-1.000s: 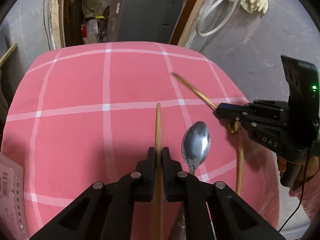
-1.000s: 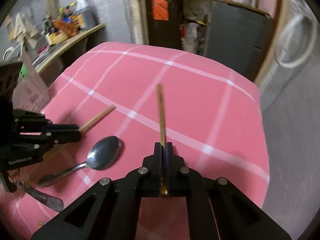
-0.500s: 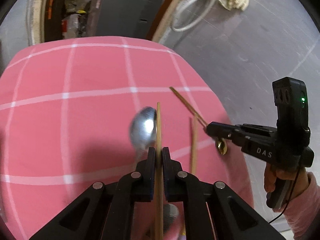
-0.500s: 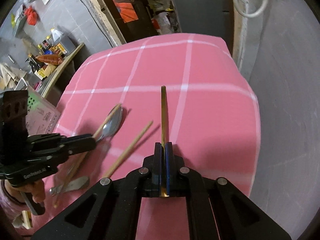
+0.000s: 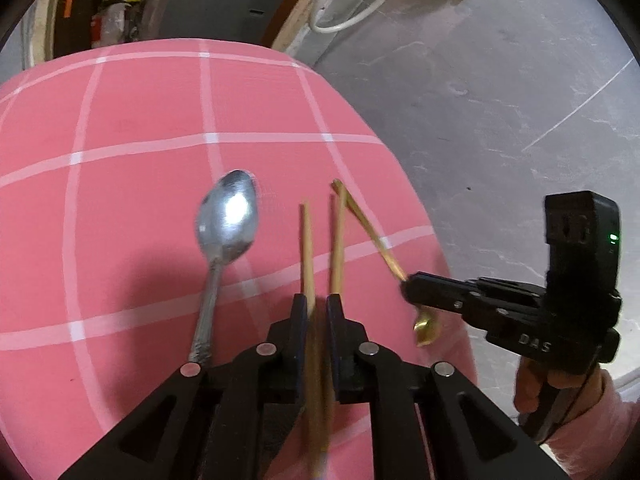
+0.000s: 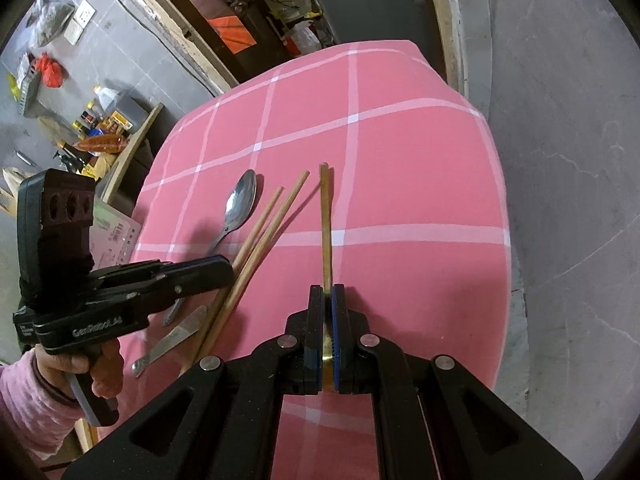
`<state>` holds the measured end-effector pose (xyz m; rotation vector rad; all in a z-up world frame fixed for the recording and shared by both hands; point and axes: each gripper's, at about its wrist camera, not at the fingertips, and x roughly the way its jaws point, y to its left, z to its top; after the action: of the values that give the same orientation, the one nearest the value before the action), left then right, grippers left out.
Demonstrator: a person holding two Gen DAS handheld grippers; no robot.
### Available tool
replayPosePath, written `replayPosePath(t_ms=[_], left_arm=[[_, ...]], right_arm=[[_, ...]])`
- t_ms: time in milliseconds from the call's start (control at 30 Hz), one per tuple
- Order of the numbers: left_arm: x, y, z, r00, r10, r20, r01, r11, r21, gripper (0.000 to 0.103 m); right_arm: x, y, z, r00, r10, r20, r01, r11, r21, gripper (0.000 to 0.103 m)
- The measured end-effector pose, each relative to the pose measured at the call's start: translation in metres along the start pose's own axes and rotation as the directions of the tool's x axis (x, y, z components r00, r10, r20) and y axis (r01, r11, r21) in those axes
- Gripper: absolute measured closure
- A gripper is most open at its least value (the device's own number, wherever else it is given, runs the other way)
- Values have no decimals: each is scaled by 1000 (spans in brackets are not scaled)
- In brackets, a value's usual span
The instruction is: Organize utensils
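On the pink checked table (image 5: 132, 120) lie a silver spoon (image 5: 228, 216) and two wooden chopsticks (image 5: 338, 240) side by side. My left gripper (image 5: 316, 305) is low over their near ends. Its jaws are opening, with one chopstick (image 5: 307, 240) loose in the gap and a slit beside it. In the right wrist view the chopsticks (image 6: 272, 224) rest to the right of the silver spoon (image 6: 242, 200), with the left gripper (image 6: 226, 272) above them. My right gripper (image 6: 328, 292) is shut on a gold spoon (image 6: 326, 216). From the left view the right gripper (image 5: 408, 284) holds the gold spoon (image 5: 423, 326) just right of the chopsticks.
A table knife (image 6: 172, 336) lies near the chopsticks' near ends, under the left gripper. A printed box (image 6: 116, 232) stands off the table's left side. The table's right edge (image 6: 502, 216) drops to grey floor (image 6: 568, 160). A shelf of bottles (image 6: 104, 120) is at the far left.
The left gripper's jaws have parted and its chopstick now rests beside the other one. The right gripper has rolled and carried the gold spoon closer to the chopsticks.
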<state>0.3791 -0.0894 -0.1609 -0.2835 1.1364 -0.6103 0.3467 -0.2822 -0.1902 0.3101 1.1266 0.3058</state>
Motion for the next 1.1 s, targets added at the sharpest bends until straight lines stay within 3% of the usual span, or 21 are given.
replayPosePath(t_ms=[200, 333, 467, 533, 600, 667, 733, 1100], left_arm=[[4, -7, 4, 1000, -19, -3, 19, 1000, 6, 71], [14, -12, 6, 999, 23, -46, -21, 999, 30, 70], [23, -15, 6, 995, 80, -64, -76, 995, 63, 72], [24, -15, 6, 992, 109, -58, -106, 992, 66, 84], [22, -11, 7, 993, 110, -51, -108, 993, 43, 91], [21, -4, 7, 995, 88, -48, -89, 996, -5, 91], [18, 2, 5, 996, 79, -43, -80, 996, -35, 91], [5, 13, -8, 997, 77, -27, -80, 990, -119, 92]], right_arm=[[5, -3, 18, 1000, 3, -3, -3, 999, -44, 99], [14, -2, 35, 1000, 19, -15, -20, 995, -97, 99], [22, -4, 54, 998, 51, -31, -55, 990, -128, 98], [25, -4, 60, 998, 57, -38, -61, 989, -132, 98], [27, -3, 62, 997, 59, -46, -65, 988, -140, 98], [31, 1, 64, 997, 58, -60, -66, 986, -156, 98], [34, 5, 65, 996, 52, -75, -65, 982, -176, 91], [66, 42, 86, 972, -141, -187, 76, 945, -319, 87]])
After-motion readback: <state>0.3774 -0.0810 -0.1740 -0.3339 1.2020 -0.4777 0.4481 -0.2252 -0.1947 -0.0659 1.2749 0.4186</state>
